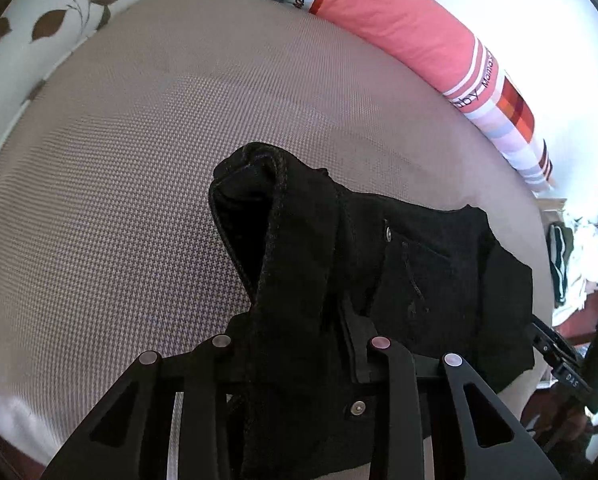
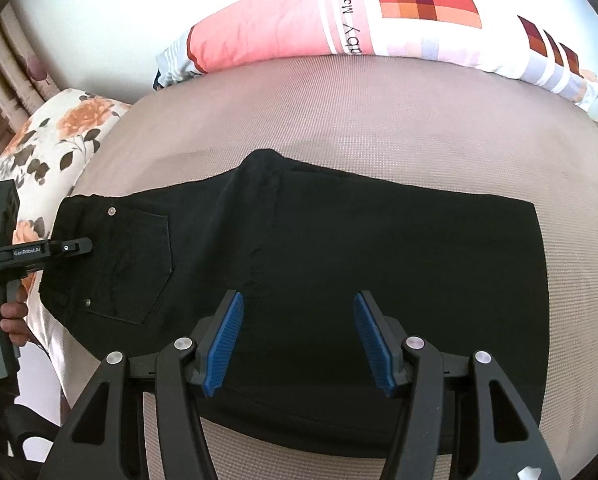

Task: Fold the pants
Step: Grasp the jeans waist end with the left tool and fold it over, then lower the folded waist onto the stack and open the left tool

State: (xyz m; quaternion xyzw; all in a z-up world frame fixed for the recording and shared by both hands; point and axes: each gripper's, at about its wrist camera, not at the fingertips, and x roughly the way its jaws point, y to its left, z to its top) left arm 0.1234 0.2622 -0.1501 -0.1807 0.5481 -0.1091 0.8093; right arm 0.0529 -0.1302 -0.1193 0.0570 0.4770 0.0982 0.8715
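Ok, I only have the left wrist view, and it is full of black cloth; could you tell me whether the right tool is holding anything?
Observer: No. The right tool is open, its blue pads apart just above the middle of the pants.
Operator: Thank you. How do the pants lie overall?
Observer: Mostly flat across the bed, with the back pocket at the end by your left tool.
Operator: And is the other end tidy?
Observer: Yes, that end finishes in a straight edge, fully on the bed.
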